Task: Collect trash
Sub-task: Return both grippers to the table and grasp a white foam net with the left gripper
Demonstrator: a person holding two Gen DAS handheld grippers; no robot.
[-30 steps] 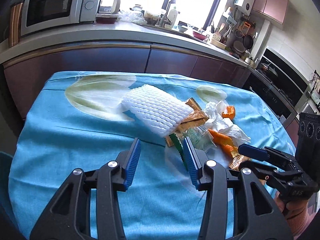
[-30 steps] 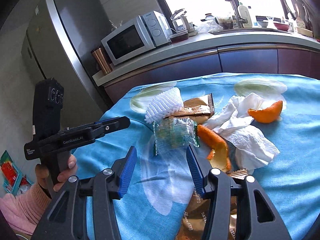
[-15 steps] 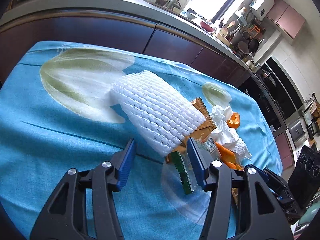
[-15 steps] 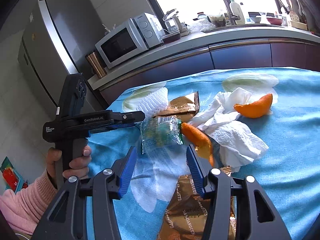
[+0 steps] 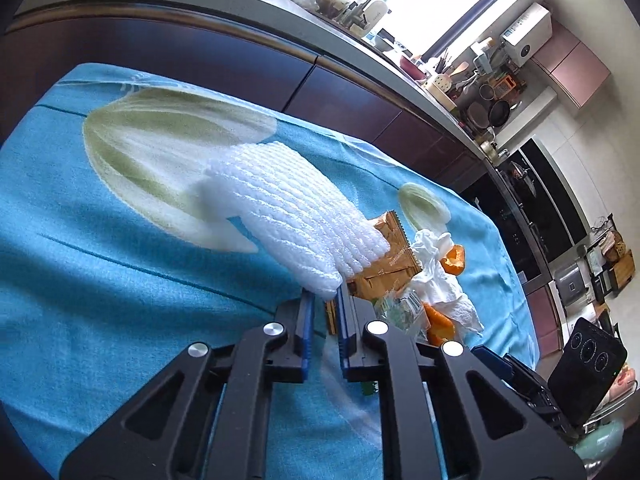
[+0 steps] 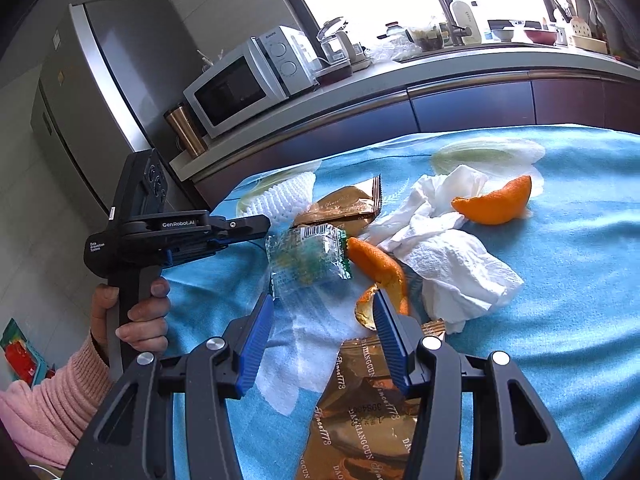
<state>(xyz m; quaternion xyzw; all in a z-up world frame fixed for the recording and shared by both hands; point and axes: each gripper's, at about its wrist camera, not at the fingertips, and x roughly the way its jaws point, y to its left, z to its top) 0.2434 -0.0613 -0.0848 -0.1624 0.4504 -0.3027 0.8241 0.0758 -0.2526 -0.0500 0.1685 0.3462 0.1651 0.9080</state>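
The left gripper (image 5: 323, 300), angled downward, had just closed on one white foam net (image 5: 298, 216); the right gripper (image 6: 322, 320) hovered half-open over two gold wrappers (image 6: 360, 412).

left gripper (image 6: 262, 226) body: "genrobot.ai", "data acquisition system". gold wrapper (image 6: 360, 412): "since 1773", "daxiangcun". microwave (image 6: 244, 84) brand unreadable.

A home kitchen: a long counter (image 6: 460, 68) carries a microwave (image 6: 248, 80) and a sink tap (image 6: 440, 4) under the window, a steel fridge (image 6: 100, 92) stands at its left end, pans (image 5: 494, 110) hang at its right.
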